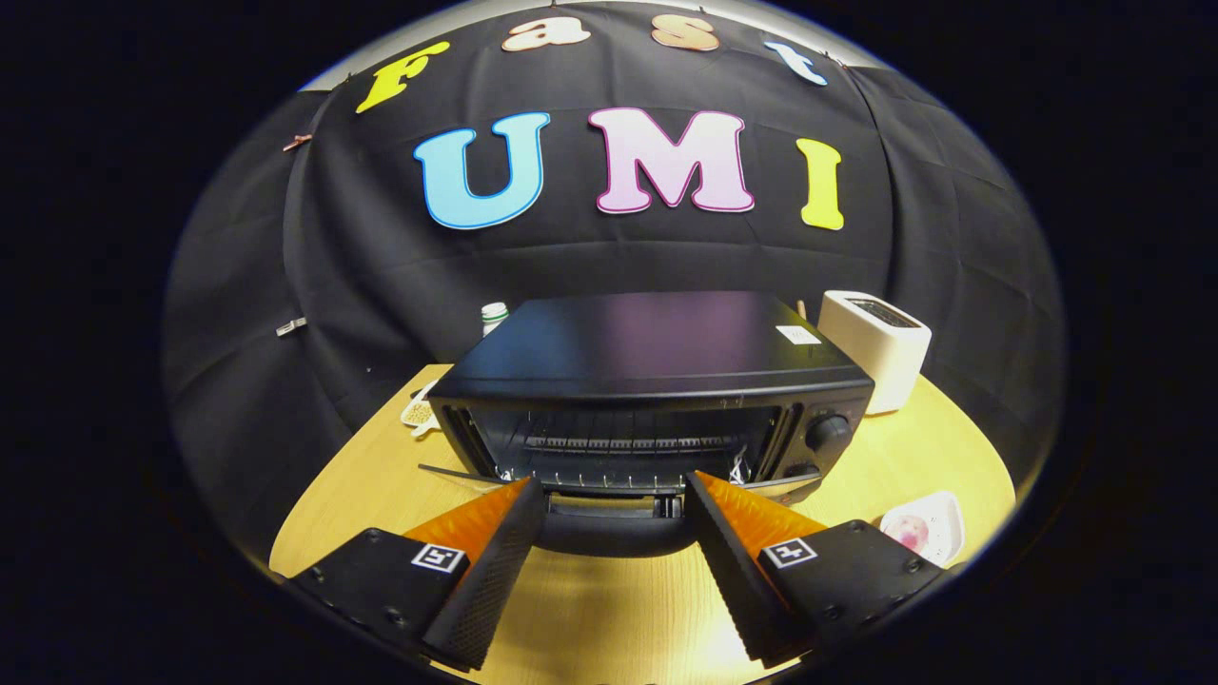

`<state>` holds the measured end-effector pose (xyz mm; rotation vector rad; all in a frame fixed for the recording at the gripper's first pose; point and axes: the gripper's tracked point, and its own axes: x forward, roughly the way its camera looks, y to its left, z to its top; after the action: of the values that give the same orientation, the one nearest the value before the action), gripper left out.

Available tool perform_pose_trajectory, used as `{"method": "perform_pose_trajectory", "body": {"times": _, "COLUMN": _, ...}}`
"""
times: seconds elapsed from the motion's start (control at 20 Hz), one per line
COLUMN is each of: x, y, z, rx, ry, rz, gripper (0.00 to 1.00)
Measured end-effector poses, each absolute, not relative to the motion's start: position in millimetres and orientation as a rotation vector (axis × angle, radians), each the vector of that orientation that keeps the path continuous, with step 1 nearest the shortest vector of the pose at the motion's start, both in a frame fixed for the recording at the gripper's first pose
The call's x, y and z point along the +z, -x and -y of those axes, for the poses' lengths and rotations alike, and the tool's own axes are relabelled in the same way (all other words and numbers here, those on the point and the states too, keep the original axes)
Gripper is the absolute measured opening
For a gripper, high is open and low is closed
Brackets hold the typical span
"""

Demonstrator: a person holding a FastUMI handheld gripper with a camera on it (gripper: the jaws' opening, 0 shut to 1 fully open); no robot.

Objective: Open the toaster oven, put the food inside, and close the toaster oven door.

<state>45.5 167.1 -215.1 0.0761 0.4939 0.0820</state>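
Hovering with fingers spread apart, the gripper (614,487) risked knocking the lowered door (609,521) of the toaster oven (657,381) and shoving it backward.

Gripper (617,487) fingers spread wide, nothing between them; tips sit at the front edge of the toaster oven's lowered door (614,518). Toaster oven (657,381) black, cavity open w/ wire rack (628,445) visible, knobs (826,433) on its right side. White toaster (880,347) behind-right. Small white dish w/ pink food (921,528) on wooden table (894,466), right of the fingers. White bottle (494,316) behind oven's left.
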Motion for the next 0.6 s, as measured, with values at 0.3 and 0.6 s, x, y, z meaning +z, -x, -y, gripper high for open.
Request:
{"method": "perform_pose_trajectory", "body": {"times": 0.3, "x": -245, "y": -3, "z": -168, "rx": 0.090, "ry": -0.041, "rz": -0.568, "gripper": 0.98}}
{"method": "perform_pose_trajectory", "body": {"times": 0.6, "x": -313, "y": 39, "z": -167, "rx": 0.070, "ry": -0.039, "rz": -0.765, "gripper": 0.98}}
